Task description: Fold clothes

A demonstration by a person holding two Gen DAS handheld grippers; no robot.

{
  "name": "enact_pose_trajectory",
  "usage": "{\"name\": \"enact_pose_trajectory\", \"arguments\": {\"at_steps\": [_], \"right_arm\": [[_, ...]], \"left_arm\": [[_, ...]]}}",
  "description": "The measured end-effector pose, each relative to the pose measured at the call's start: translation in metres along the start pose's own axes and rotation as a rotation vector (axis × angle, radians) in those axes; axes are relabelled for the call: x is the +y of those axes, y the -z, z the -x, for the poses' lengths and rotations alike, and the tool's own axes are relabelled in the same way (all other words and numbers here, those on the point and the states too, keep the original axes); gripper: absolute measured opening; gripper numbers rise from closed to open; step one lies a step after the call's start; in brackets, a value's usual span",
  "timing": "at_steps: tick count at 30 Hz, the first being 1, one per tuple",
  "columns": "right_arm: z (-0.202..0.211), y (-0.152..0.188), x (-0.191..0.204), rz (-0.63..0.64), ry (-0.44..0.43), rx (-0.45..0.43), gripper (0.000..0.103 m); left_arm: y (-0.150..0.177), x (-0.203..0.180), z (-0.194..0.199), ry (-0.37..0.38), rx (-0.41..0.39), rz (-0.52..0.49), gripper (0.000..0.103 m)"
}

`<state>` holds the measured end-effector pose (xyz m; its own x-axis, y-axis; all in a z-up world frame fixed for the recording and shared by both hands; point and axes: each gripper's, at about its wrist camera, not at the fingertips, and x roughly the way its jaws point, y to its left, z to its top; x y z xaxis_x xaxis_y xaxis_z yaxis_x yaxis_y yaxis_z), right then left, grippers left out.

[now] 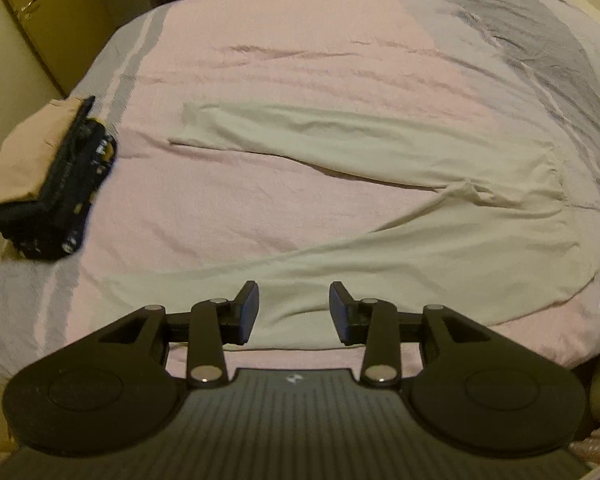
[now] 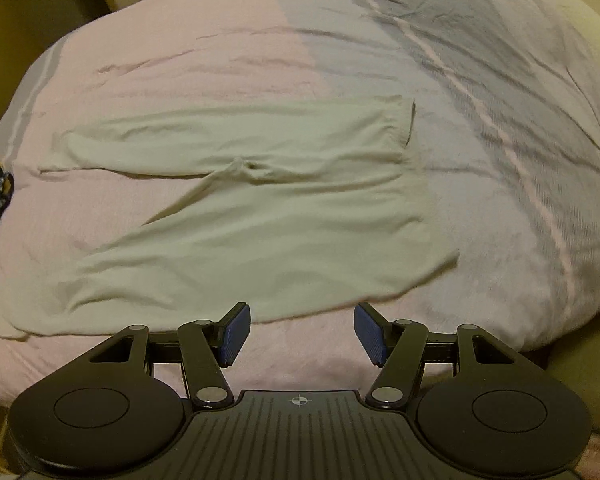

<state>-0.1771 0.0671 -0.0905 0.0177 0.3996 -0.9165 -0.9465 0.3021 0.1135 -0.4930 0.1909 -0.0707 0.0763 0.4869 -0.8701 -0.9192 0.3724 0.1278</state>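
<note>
I find a stack [image 1: 40, 176] of folded clothes at the bed's [image 1: 300, 40] left edge, while pale trousers [image 1: 380, 200] lie spread flat mid-bed, legs apart, not yet folded. Both my left hand-held gripper [image 1: 294, 312] and right hand-held gripper [image 2: 302, 334] hang above the near hem with jaws apart and empty; bare cover surrounds the trousers, giving room to fold

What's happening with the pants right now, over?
Left gripper and right gripper: jaws open, empty, above the bed. Pale pants spread flat, legs apart, unfolded. Folded stack off to the side, nothing in the way.
</note>
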Motion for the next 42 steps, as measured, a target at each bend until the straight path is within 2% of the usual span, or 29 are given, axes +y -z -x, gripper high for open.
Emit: {"name": "enact_pose_trajectory", "arguments": {"at_steps": [5,9,15,21,22,26,29,30,32,36,42], "right_arm": [[0.023,0.027,0.035,-0.057,0.021,-0.072,0.061],[0.033,0.045,0.048,-0.111,0.038,-0.069,0.061],[0.045,0.055,0.055,-0.160,0.087,-0.077,0.061],[0.042,0.057,0.057,-0.175,0.100,-0.076,0.061],[0.041,0.056,0.055,-0.183,0.098,-0.092,0.061],[0.040,0.046,0.042,-0.209,0.065,-0.260,0.061],[0.037,0.030,0.031,-0.161,0.028,-0.431,0.061],[0.033,0.022,0.028,-0.132,0.021,-0.462,0.061],[0.017,0.001,0.022,-0.068,0.016,-0.464,0.061],[-0.034,-0.052,-0.010,0.050,-0.008,-0.353,0.061],[-0.130,-0.141,-0.062,0.324,-0.031,-0.168,0.061]], "left_arm": [[0.016,0.043,0.008,0.001,-0.016,-0.030,0.038],[0.024,0.065,0.014,0.018,-0.017,-0.036,0.038],[0.034,0.081,0.019,0.052,-0.015,-0.048,0.040],[0.038,0.087,0.006,0.100,-0.008,-0.031,0.040],[0.038,0.087,0.004,0.113,-0.012,-0.027,0.040],[0.033,0.085,-0.011,0.156,-0.053,-0.037,0.040],[0.018,0.075,-0.029,0.170,-0.088,-0.058,0.040],[0.010,0.070,-0.037,0.176,-0.093,-0.071,0.040],[-0.008,0.057,-0.055,0.188,-0.099,-0.108,0.040],[-0.053,0.021,-0.105,0.219,-0.129,-0.209,0.040],[-0.131,-0.034,-0.206,0.334,-0.160,-0.408,0.040]]}}
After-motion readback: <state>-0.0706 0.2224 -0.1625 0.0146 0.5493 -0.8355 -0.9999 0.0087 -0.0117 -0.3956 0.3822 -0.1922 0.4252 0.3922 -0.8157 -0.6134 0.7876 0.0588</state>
